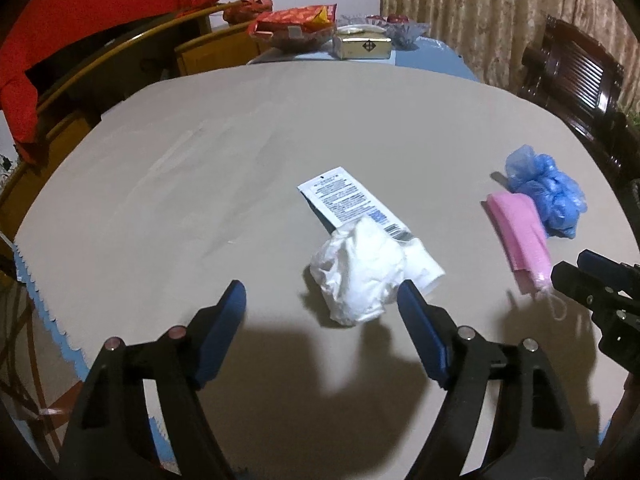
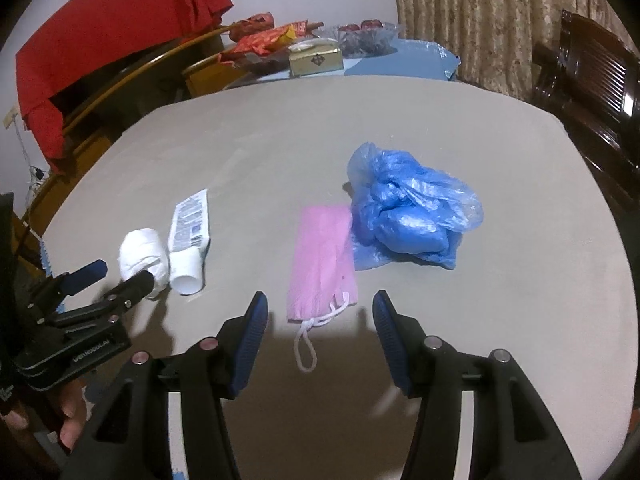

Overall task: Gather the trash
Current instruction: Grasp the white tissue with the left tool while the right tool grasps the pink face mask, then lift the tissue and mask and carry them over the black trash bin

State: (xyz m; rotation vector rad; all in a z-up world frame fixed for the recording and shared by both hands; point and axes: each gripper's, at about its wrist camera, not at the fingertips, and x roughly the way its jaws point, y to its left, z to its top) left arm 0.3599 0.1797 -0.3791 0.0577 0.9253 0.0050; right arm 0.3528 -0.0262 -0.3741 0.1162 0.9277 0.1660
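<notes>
Hovering open and empty, both: left gripper (image 1: 322, 294) beside crumpled white tissue (image 1: 356, 272) and tube (image 1: 352, 208) at centre frame; right gripper (image 2: 320, 306) before pink mask (image 2: 322, 256) and blue plastic bag (image 2: 408, 208); nothing collected yet, judging by all four lying loose on the table (image 1: 200, 160).

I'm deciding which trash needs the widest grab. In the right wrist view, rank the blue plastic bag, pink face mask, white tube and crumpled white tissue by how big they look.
1. blue plastic bag
2. pink face mask
3. white tube
4. crumpled white tissue

The tube and tissue look close in size, and a hand-held gripper partly hides the tissue, so their order is unsure.
</notes>
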